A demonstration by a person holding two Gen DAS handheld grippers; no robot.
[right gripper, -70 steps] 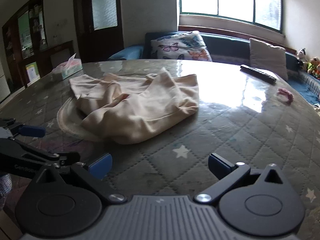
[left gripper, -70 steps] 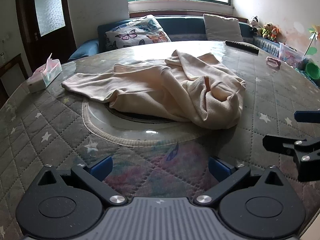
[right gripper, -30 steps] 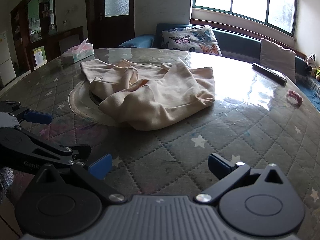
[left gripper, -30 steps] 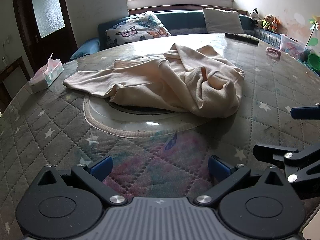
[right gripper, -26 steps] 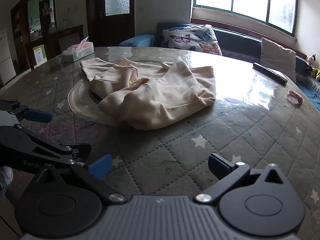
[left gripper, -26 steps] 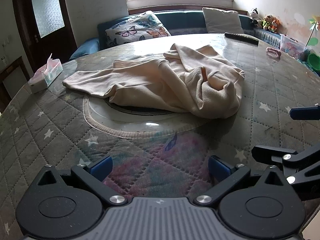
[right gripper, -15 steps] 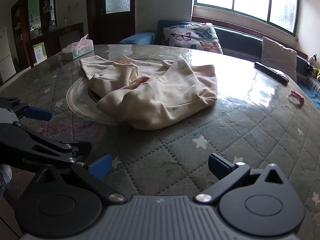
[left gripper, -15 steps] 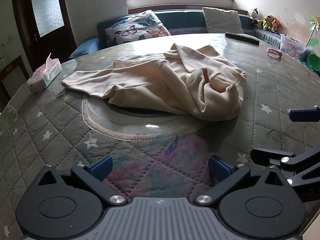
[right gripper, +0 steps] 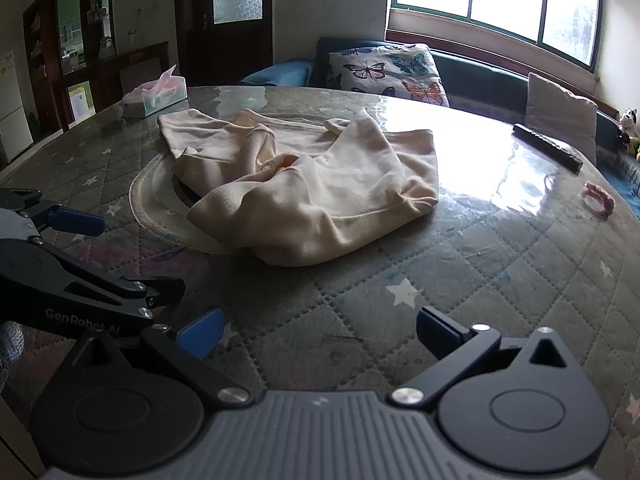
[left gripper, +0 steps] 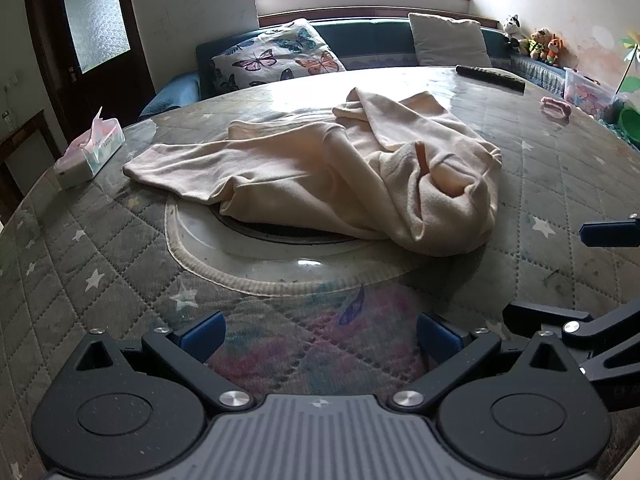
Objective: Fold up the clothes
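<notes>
Here, crumpled garment (left gripper: 332,176) on table (left gripper: 560,200)

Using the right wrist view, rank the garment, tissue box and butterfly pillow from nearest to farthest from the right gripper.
1. Garment: mid-table, just ahead of the right gripper.
2. Tissue box: far left table edge.
3. Butterfly pillow: on the sofa beyond the table.

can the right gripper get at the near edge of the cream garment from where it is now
Probably yes. The right gripper is open and points at the cream garment, with only bare table cover between them. The left gripper sits off to its side, clear of that path.
</notes>
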